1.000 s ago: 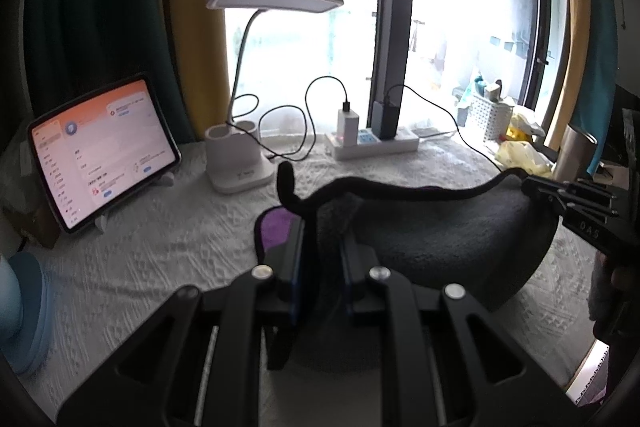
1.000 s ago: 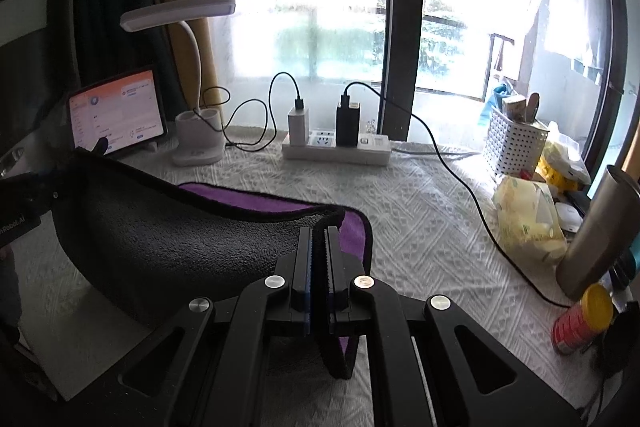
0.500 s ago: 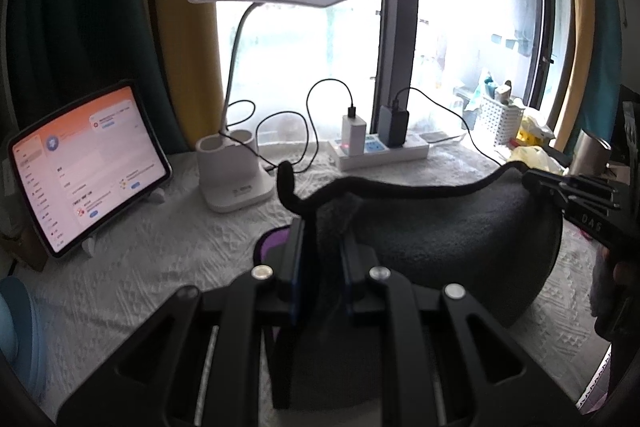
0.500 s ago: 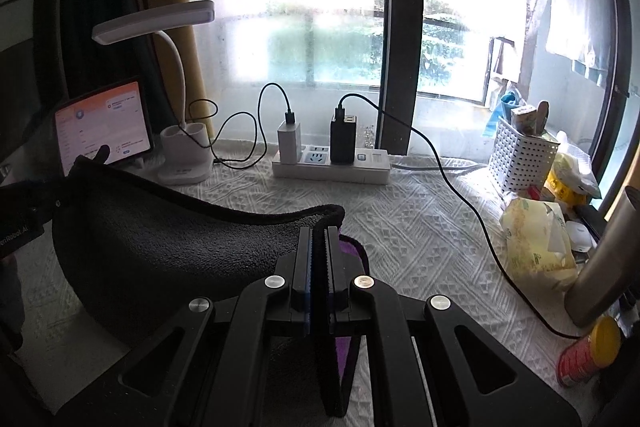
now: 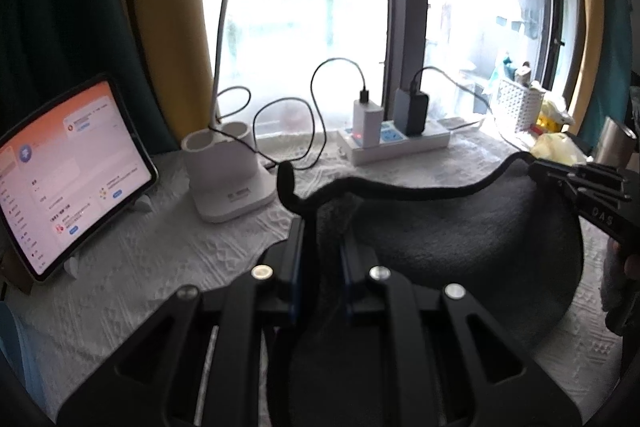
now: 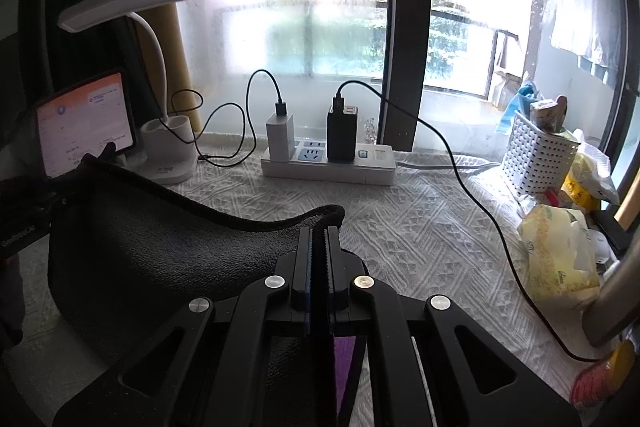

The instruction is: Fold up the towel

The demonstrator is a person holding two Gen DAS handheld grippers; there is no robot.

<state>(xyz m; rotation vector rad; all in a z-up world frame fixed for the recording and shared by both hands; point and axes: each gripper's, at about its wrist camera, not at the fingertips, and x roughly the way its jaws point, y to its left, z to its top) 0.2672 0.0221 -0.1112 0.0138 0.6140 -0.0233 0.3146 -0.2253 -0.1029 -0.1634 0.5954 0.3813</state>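
I have the left gripper clamped on one corner of the dark grey towel and the right gripper pinching the other; it sags between them over the tabletop, short of the power strip.

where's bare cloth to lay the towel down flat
Barest: the white tablecloth between the power strip and the right gripper, bounded right by the black cable. A smaller patch lies between the tablet and lamp base. Crowded: the right edge, with the white basket, tissue pack and steel tumbler.
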